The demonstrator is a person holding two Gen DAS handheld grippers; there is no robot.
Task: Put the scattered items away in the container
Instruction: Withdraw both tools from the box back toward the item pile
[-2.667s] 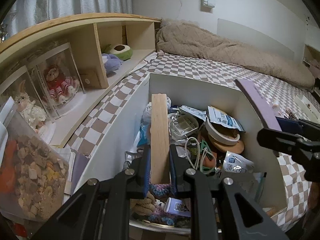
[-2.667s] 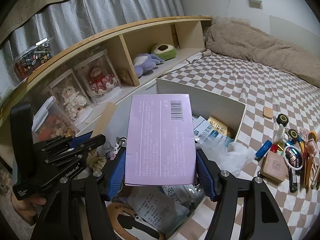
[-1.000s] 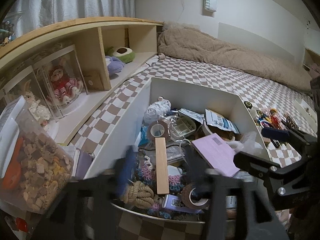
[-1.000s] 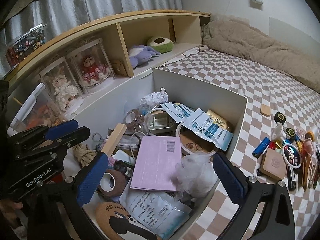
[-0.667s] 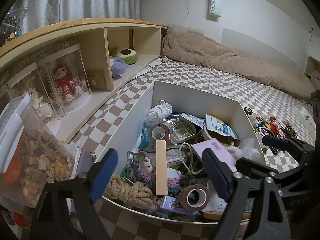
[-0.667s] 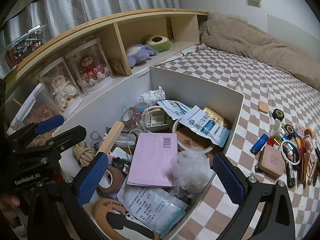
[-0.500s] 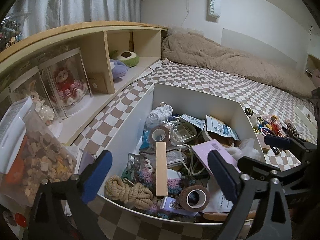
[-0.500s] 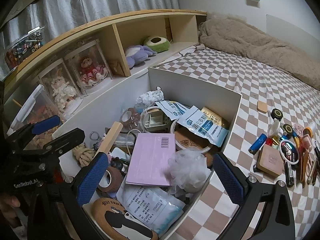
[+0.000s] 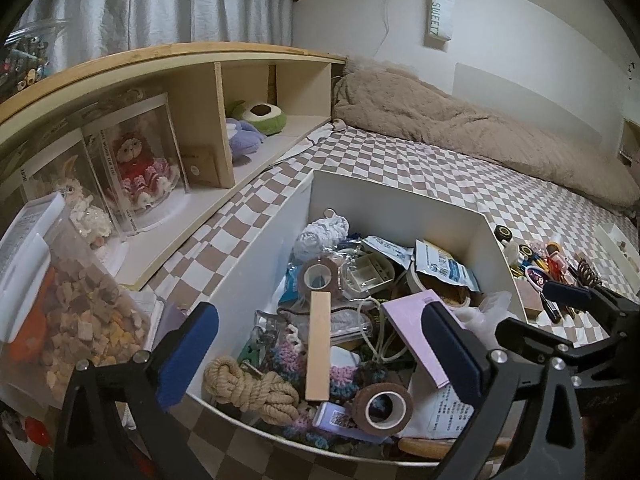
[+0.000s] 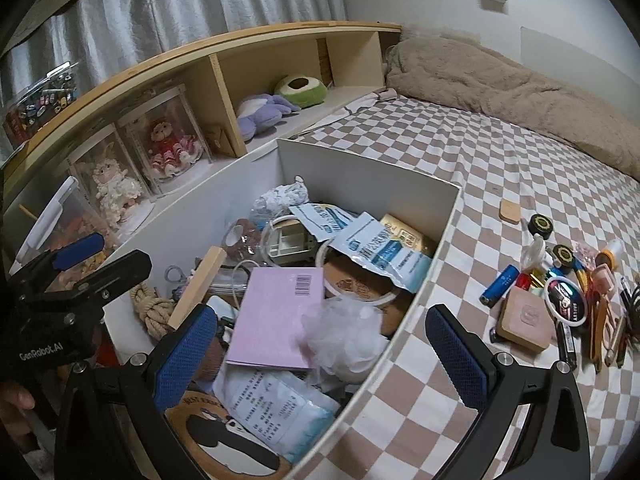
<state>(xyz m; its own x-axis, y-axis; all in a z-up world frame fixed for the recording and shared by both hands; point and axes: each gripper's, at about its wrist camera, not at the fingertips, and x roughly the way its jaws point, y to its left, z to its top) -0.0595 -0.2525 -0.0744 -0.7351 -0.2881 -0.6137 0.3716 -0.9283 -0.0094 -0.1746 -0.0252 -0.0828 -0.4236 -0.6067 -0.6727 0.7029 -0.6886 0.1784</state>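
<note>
Right wrist view | wood stick (image 9: 318, 344) and purple box (image 10: 276, 316) now lie in white bin (image 10: 360, 168) | left gripper (image 9: 316, 356) and right gripper (image 10: 320, 360) both wide, holding nothing | next: small things (image 10: 560, 300) on bed

- Premises: a home bedroom.
- Bed with checkered sheet (image 10: 500, 168) fills the view's centre; rumpled beige blanket (image 9: 460, 128) at 1 o'clock.
- Wooden headboard shelf (image 9: 224, 120) at 10 o'clock holds plush toys (image 10: 264, 114) and cased dolls (image 9: 138, 172).
- Grey curtains (image 9: 152, 12) at 11 o'clock.

pink box (image 9: 416, 330) partly behind left gripper (image 9: 320, 356), packet print (image 10: 272, 402) unreadable
</note>
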